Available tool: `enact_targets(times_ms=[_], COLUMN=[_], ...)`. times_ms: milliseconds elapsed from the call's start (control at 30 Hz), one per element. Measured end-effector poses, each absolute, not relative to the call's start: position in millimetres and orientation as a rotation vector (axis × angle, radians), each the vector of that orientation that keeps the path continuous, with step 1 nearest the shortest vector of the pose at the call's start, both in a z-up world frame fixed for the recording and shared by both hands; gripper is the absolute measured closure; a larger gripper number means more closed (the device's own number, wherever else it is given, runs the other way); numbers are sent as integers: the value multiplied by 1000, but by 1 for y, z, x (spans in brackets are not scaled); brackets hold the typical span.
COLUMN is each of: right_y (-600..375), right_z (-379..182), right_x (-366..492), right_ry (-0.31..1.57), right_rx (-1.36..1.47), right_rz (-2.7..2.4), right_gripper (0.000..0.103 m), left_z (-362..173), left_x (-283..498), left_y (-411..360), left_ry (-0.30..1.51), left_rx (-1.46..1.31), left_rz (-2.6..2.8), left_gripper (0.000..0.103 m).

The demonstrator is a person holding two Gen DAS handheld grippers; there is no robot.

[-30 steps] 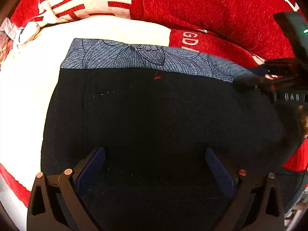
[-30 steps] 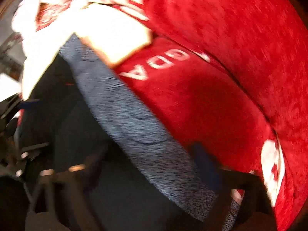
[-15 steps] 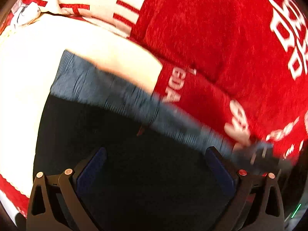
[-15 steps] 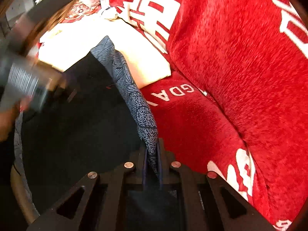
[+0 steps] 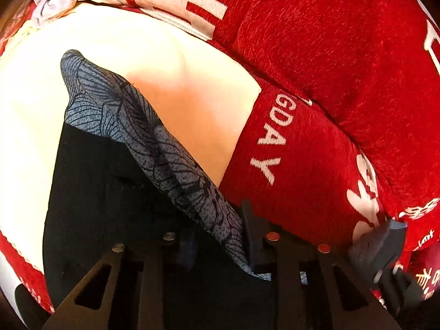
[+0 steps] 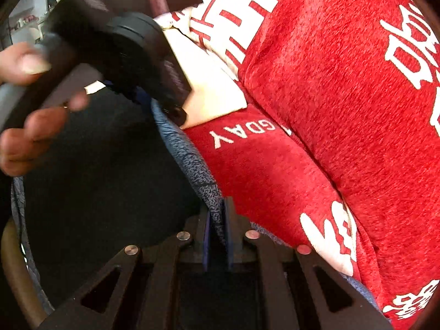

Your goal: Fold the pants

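**Both sets of fingers pinched on the waistband**

My fingers (image 5: pixel 249 236) on the left gripper (image 5: pixel 220 244) are drawn in against the blue-grey patterned waistband (image 5: pixel 165 148), gripping it at the near end of the band. In that view the band runs from my fingertips up toward eleven o'clock, standing on edge as a raised ridge. The black pants (image 5: pixel 110 198) spread out below it, filling the view from six to nine o'clock.

On the right gripper (image 6: pixel 217 233), my fingers (image 6: pixel 228 220) are clamped tight on the same waistband (image 6: pixel 192 162); the speckled cloth sits squeezed between the two blue pads. From there the band climbs toward eleven o'clock to the other gripper (image 6: pixel 123 52), which meets the band there; its fingertips are hidden from this side. My left hand (image 6: pixel 30 115) wraps its handle at nine to ten o'clock, blurred. The dark cloth of the pants (image 6: pixel 104 181) hangs slack between the two grips, at seven to nine o'clock.

The pants lie on a red blanket (image 5: pixel 343 82) with white lettering, which takes up everything from twelve to five o'clock in both views. A cream-coloured patch (image 5: pixel 165 77) lies just beyond the waistband, touching it. In the left view the tip of my right gripper (image 5: pixel 385 244) shows at four o'clock, blurred, with grey cloth in it.
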State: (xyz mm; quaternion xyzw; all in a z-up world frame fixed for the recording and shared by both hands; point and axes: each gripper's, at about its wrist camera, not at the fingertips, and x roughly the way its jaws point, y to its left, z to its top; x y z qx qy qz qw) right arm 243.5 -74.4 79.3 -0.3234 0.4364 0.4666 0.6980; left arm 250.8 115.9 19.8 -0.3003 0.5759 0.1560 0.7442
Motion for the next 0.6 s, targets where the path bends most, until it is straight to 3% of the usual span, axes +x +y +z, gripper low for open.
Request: enact_targets(times_ms=[33,100,200,267,300,333,433,600], right_y=[-73,-71,-71,-75,-78,-81,-91,-102], right_z=[76,70,56,50,50,52,74,123], right_x=[248,256,276,288,292,294,284,245], right_ry=[993,1011,1125,1206,1237,1246,1202,1049], right_rx=[-729,-749,-737,-687,-656,-641,-619,-663], right_rz=[1052,1047,1056,1074,1084,1073,1072,1004], right_gripper=[37,12,12,19,46,63,73,77], left_z=[17,17,19,22,23,24,37,82], left_x=[250,246,243,236,235,233,228,204], left_y=[114,111,110,112,112,113,113,111], left_ry=[1264,1266,1263,1270,1272,1403,1382,1288], left_rx=[-643,-633,-629,-627,-632,-647,-653,-643], left_rz=[348,357,352,342,336,347,329,268], left_gripper=[76,76,76,76,76,76,76,76])
